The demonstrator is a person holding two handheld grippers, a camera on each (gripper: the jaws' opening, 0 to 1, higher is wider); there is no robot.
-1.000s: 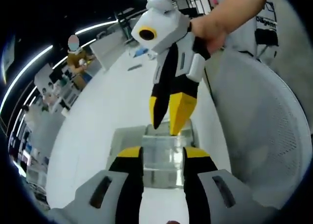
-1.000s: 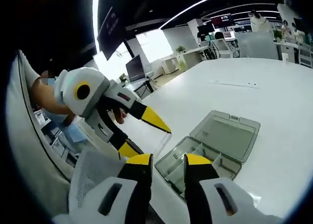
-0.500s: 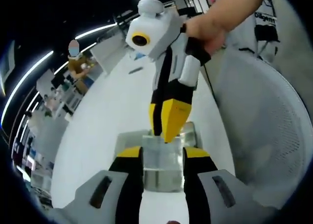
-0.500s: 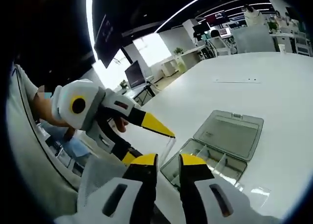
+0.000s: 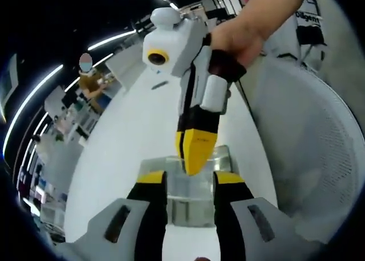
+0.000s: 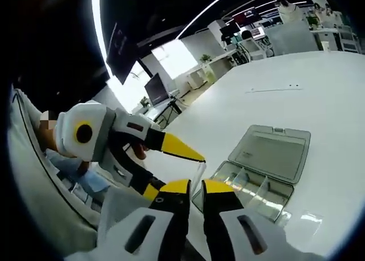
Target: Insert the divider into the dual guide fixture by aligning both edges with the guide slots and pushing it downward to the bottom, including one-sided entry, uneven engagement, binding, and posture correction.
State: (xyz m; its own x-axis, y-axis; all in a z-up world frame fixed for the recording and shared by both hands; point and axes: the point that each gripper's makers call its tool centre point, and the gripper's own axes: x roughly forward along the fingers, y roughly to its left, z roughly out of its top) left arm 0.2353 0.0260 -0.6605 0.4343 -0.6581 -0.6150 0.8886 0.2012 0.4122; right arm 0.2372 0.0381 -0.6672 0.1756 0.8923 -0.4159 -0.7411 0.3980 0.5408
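Divider (image 5: 191,192), a clear thin plastic sheet, is pinched by left claw (image 5: 190,178) and right claw (image 6: 193,186).

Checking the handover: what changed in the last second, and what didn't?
The right gripper narrowed its jaws from a clear gap to nearly shut at the clear divider's far edge. The left gripper kept the divider between its jaws. The open compartment box stayed on the white table, and the divider is not in it yet.
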